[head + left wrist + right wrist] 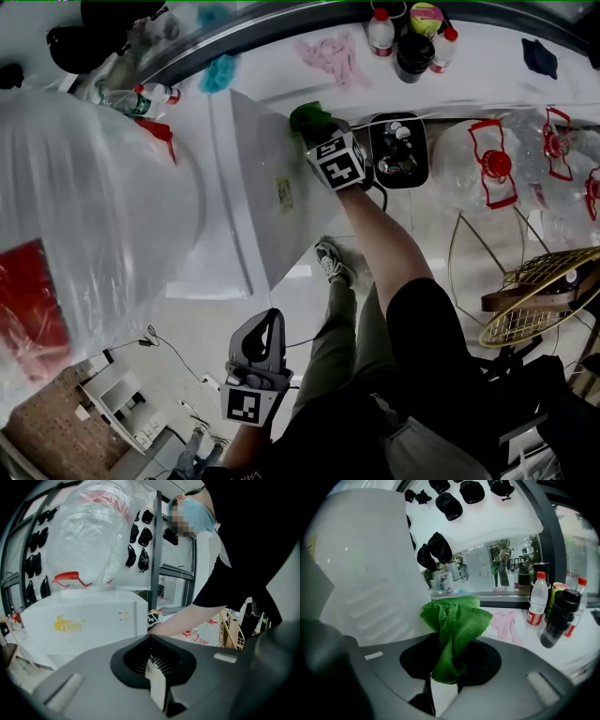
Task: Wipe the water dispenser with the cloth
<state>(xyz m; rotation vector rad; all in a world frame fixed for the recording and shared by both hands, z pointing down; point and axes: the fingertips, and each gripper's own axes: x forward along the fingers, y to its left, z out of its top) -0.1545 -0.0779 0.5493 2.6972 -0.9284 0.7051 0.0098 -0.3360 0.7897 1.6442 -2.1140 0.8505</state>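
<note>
Cloth (454,620) clamped in your right gripper's (443,681) jaws seems to touch the water dispenser (361,573) left of them; press flatter. Left gripper's (157,667) jaws meet, empty.

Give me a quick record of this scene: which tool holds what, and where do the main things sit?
Right gripper: shut on the green cloth
Cloth position: bunched up beside the side wall of the white water dispenser; whether it touches can't be told
Left gripper: shut, empty, held low and away from the dispenser
On top of dispenser: large clear water bottle
Nearby: small bottles and a pink cloth on the white counter
</note>
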